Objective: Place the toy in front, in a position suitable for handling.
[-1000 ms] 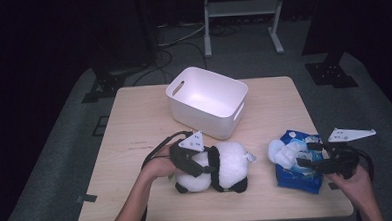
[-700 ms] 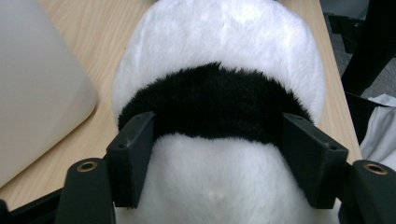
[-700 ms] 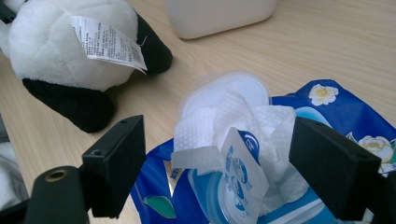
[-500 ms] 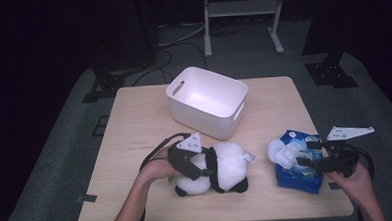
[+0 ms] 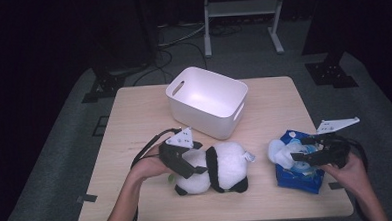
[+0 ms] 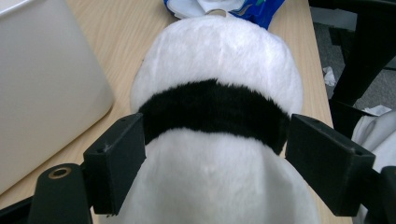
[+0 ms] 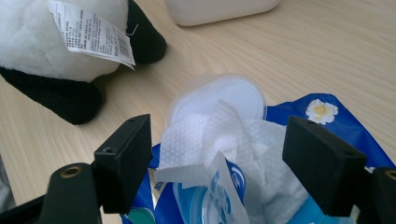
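We see a rectangular table of pale, matt wood grain with rounded corners, standing on grey carpet. Near its far middle sits a white plastic bin, smooth-walled, with rounded corners and slot handles, its open mouth upward. In front of the bin, just apart from it, lies a plush panda on the near half of the table: a rounded body of short white pile crossed by a band of black pile, with black limbs and a printed paper tag at one end. To the right of the panda, well apart from the bin, lies a blue, glossy soft pack of wet wipes printed with a small daisy, its clear oval flip lid open and a crumpled, embossed white wipe standing out of the mouth. The left gripper, black with a grey three-cornered plate, lies at the panda's left end; its jaws have just been opening and stand apart on either side of the plush body, which lies between them, the flat black pads just beside the fur without pressing it in. The right gripper hovers over the pack; its jaws have just been closing a little yet remain wide, flanking the raised wipe without touching it.
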`<action>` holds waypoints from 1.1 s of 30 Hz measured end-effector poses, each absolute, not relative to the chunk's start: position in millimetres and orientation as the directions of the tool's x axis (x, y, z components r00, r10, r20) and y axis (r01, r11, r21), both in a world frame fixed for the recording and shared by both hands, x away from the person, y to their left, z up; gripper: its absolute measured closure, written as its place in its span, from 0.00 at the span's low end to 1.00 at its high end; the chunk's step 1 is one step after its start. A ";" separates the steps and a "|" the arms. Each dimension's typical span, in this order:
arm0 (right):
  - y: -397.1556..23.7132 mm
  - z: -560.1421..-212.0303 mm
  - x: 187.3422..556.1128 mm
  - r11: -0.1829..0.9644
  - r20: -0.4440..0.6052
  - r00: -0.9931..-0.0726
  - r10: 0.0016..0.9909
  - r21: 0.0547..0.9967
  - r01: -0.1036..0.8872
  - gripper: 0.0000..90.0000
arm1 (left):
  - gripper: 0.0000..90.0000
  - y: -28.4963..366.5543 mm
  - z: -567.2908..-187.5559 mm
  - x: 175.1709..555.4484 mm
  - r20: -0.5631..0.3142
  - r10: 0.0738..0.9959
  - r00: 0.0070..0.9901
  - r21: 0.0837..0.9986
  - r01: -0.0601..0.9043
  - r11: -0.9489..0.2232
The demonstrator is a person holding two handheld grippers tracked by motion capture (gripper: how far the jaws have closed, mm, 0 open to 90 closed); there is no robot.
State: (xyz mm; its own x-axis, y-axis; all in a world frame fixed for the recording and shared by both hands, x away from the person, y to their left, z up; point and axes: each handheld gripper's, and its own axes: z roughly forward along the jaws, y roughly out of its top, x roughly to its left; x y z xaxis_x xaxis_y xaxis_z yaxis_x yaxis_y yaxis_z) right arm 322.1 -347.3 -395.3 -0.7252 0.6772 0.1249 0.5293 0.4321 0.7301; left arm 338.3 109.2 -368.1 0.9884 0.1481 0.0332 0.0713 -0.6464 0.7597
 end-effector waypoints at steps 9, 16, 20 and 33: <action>-335.6 -400.6 336.0 0.514 0.093 -0.753 0.651 0.676 0.527 0.42 | 0.19 132.7 -366.9 335.1 0.032 0.199 0.979 0.762 0.105 -0.639; -327.7 -410.5 342.3 0.567 0.068 -0.770 0.635 0.635 0.524 0.52 | 0.18 147.5 -370.6 330.7 0.025 0.228 0.973 0.766 0.128 -0.631; -323.1 -416.6 344.2 0.593 0.051 -0.773 0.633 0.610 0.526 0.58 | 0.18 154.9 -373.3 329.1 0.018 0.242 0.970 0.770 0.141 -0.623; -318.5 -423.1 342.5 0.643 -0.028 -0.779 0.627 0.583 0.497 0.94 | 0.17 172.9 -382.1 325.9 0.005 0.287 0.958 0.778 0.177 -0.602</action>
State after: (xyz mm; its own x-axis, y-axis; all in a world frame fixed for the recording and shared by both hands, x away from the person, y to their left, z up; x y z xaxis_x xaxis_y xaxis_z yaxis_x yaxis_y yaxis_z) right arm 342.5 -318.5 -423.1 -0.7785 0.6270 -0.0283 0.4968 0.6431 0.5828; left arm 325.9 172.9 -382.1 0.9578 0.2873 0.0046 0.1769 -0.6022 0.7785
